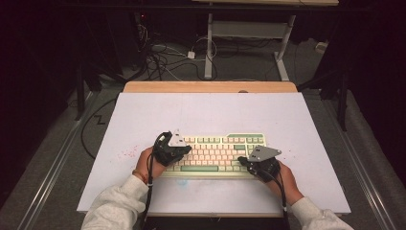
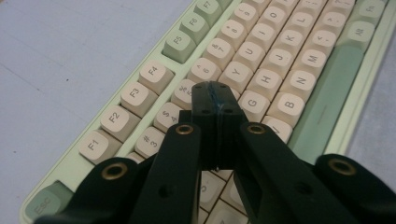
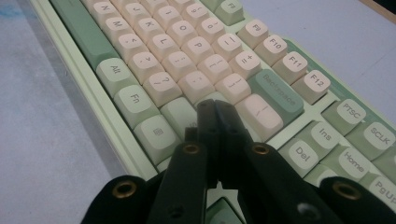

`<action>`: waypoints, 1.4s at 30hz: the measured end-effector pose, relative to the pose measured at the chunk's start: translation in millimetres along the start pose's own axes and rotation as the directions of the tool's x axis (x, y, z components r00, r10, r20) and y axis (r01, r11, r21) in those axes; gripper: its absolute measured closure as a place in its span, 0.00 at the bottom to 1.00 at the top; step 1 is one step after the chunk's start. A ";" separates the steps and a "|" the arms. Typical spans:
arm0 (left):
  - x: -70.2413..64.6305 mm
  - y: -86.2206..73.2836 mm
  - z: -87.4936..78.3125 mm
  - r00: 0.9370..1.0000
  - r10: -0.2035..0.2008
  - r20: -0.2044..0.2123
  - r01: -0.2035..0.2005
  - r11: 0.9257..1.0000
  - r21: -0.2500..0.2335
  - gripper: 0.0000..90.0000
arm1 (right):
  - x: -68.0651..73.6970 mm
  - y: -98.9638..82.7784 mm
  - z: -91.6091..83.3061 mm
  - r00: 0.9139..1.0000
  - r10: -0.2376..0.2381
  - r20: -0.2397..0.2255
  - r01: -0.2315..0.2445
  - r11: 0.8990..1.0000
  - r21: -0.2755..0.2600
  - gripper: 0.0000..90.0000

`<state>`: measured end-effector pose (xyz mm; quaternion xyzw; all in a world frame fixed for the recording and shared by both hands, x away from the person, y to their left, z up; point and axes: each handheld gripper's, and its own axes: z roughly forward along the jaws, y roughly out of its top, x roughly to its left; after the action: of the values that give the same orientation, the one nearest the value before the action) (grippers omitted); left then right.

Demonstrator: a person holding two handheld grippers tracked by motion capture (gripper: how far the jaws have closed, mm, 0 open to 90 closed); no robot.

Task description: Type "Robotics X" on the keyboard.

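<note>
A: So, starting big: where does everything sit?

B: On the white counter point(image 1: 306, 143). The keyboard point(image 1: 215, 154) lies near its front edge, lengthwise across, pale green case with cream keys. A person's hands come in from the front, one at each end of it.

A: And the tongs?

B: The left tongs point(image 2: 215, 100) are pressed together with nothing between them, tip over the cream keys near the number row, about where 5 meets T and G. The right tongs point(image 3: 215, 116) are likewise pressed together and empty, tip over the right end of the main block, just in front of Backspace point(image 3: 278, 91) and beside the long cream key point(image 3: 259, 114) below it.

A: Then the step looks like key pressing, with the closed tips as fingers?

B: That is my reading. To do it well, I would keep each pair fully closed so the tip stays narrow, since a spread pair would straddle two caps. Come down straight onto the middle of one cap, not on a seam between caps.

A: Whether either tip already touches a key?

B: I cannot tell; the jaws hide the contact point. Press lightly, one hand at a time, so the keyboard does not slide.
</note>
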<state>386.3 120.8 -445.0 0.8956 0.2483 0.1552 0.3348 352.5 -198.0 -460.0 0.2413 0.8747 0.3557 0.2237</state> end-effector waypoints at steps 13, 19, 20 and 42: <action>-0.9 3.4 8.3 1.000 0.001 0.005 -0.002 1.000 0.019 0.97 | 1.1 -0.2 -0.3 1.000 0.002 0.005 -0.002 1.000 0.002 1.00; -2.1 2.7 9.7 1.000 0.017 0.000 -0.017 0.999 0.034 0.97 | 0.6 1.9 -1.3 1.000 -0.003 0.003 0.003 1.000 0.012 1.00; -3.3 3.6 6.8 1.000 0.017 -0.006 -0.017 1.000 0.014 0.97 | 0.6 1.9 -1.3 1.000 -0.003 0.003 0.003 1.000 0.012 1.00; -13.3 -6.4 -36.9 0.992 0.074 -0.104 -0.093 0.978 -0.185 0.94 | -12.8 2.7 -48.5 0.997 0.044 0.056 -0.037 0.993 -0.115 1.00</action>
<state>356.7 137.0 -423.9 0.8608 0.2104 0.2353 0.3993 335.9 -228.7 -423.9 0.2560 0.8410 0.4025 0.2554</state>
